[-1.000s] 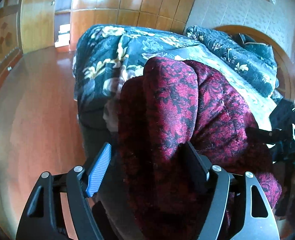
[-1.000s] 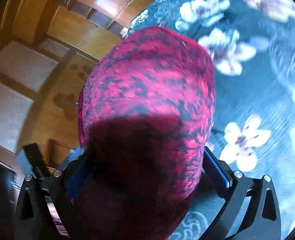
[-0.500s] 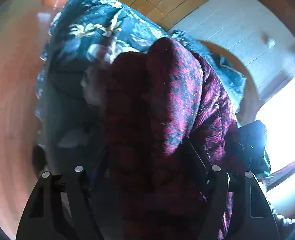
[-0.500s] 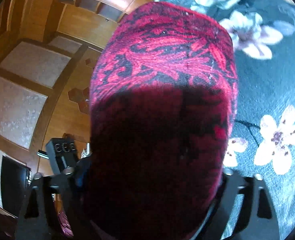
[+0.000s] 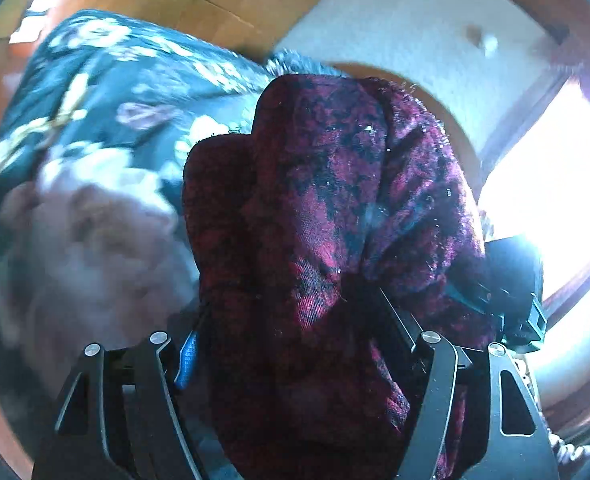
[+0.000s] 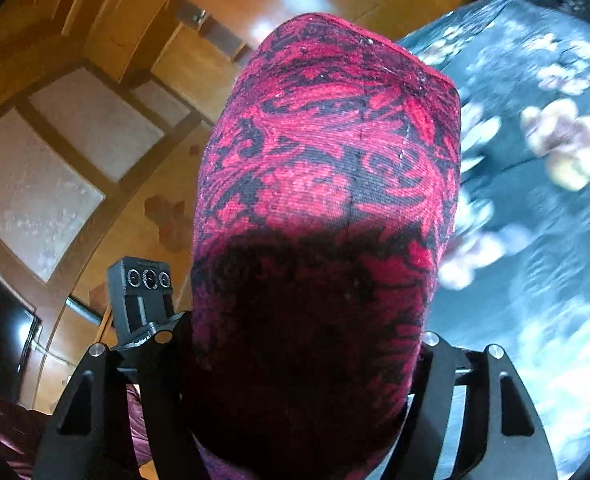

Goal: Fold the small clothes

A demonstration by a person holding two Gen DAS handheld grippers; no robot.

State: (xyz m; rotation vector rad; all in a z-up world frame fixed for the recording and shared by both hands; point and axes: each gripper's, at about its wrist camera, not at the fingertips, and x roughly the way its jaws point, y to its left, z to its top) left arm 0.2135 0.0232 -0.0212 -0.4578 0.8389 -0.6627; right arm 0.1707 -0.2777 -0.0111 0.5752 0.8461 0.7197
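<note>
**One red garment, held between two grippers above the bed**

One garment (image 5: 327,248) is in play: a thick red-and-black patterned knit. Both grippers have it.

The left gripper (image 5: 291,344) has a bunched fold of the garment filling the gap between its two fingers. One blue pad (image 5: 187,356) shows at the cloth's left edge; the other finger is hidden behind fabric. The jaws stand fairly wide, packed with cloth.

The right gripper (image 6: 303,340) likewise has the garment (image 6: 331,184) draped thickly over and between its two fingers, covering both pads. Its jaws have just been closing, with the cloth between them, and they now clamp the thick bundle.

The garment hangs in the air over one bed with a dark floral quilt (image 5: 107,92), which fills the right side of the right wrist view (image 6: 535,240). The left view is blurred. Wooden panels (image 6: 95,128) line the wall behind.
</note>
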